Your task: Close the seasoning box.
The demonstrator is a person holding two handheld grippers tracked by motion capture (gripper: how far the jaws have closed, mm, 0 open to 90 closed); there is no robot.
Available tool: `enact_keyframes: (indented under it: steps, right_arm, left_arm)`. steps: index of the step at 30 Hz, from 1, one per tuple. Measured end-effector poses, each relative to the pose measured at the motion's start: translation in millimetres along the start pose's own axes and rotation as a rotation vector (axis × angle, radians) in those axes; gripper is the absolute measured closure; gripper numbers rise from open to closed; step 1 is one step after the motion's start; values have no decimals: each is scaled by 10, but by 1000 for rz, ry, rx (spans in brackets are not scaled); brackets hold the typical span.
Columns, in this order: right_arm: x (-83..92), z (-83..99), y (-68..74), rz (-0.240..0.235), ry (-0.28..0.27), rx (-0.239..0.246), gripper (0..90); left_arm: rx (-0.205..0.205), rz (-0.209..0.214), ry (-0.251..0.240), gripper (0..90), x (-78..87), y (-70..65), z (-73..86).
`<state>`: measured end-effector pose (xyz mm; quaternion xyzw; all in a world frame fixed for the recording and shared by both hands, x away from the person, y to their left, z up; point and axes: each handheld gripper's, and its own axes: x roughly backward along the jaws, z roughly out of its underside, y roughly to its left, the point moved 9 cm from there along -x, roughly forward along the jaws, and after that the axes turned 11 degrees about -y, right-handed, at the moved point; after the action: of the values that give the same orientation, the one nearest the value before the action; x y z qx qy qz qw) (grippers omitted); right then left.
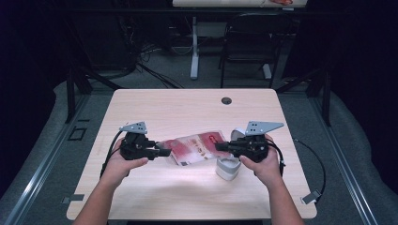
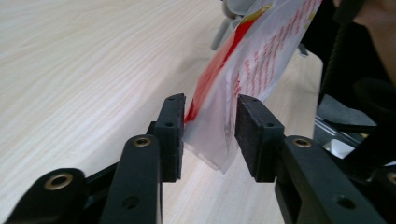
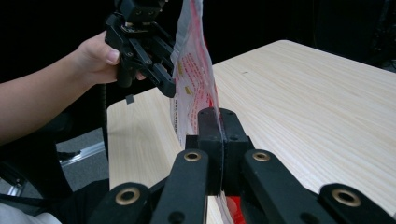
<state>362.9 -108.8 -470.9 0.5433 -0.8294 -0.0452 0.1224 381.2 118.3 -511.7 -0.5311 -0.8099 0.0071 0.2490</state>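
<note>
Red-printed plastic bag (image 1: 195,149) spans both tools above a light wood table (image 1: 187,110); right gripper (image 1: 224,147) clenches one edge, left gripper (image 1: 165,152) stands released around the other; dark room beyond

Beyond both grippers, the far half of the table (image 1: 187,105) offers open passage. Between the left gripper (image 1: 165,152) and right gripper (image 1: 220,147), the stretched red-and-white bag (image 1: 195,149) blocks the gap. A white holder (image 1: 228,168) stands just beside the right gripper, on the person's side.
</note>
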Motion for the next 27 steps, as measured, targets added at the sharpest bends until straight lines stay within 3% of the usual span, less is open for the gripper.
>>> enact_keyframes:
  steps: [10, 16, 27]
  right_arm:
    - [-42, -65, 30, 24, 42, 16, 900]
    - [-115, -25, 59, 33, 98, 34, 900]
    - [-303, 72, 126, 32, 183, 48, 898]
  left_arm:
    - [-10, -26, -31, 598, 151, 34, 4]
    - [-14, -30, -48, 612, 232, 61, 28]
    - [-22, -21, -21, 669, 230, 82, 119]
